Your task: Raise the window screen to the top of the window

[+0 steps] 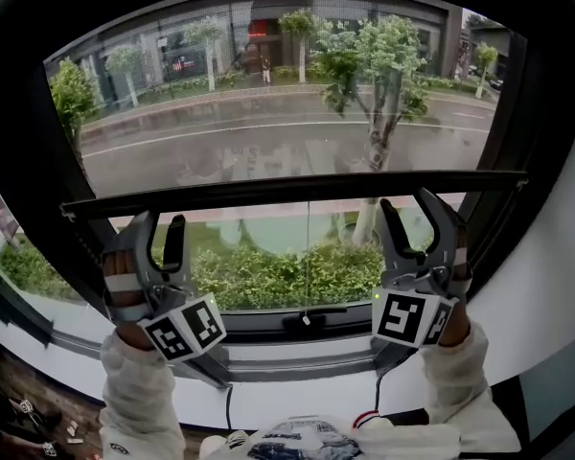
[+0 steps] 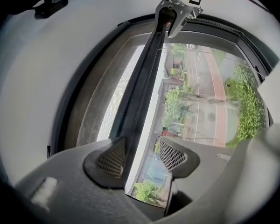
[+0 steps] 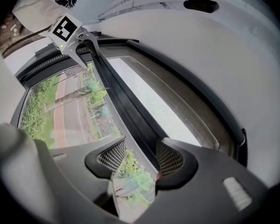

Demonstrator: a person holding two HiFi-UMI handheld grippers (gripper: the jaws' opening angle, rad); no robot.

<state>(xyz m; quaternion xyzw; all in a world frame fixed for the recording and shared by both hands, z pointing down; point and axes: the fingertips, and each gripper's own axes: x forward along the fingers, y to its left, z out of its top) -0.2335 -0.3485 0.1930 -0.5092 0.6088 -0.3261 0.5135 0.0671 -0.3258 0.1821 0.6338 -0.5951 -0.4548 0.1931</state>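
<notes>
The window screen's black bottom bar runs level across the middle of the window, with grey mesh above it and bare glass below. My left gripper points up just under the bar's left part. In the left gripper view the bar passes between the jaws, against the left pad and apart from the right one. My right gripper reaches the bar's right part. In the right gripper view the bar lies by the right pad, with a gap to the left pad. Both are open.
The black window frame surrounds the opening. A lower sash with a handle sits between my hands above the white sill. A cable hangs below the sill. Each gripper shows in the other's view, right gripper and left gripper.
</notes>
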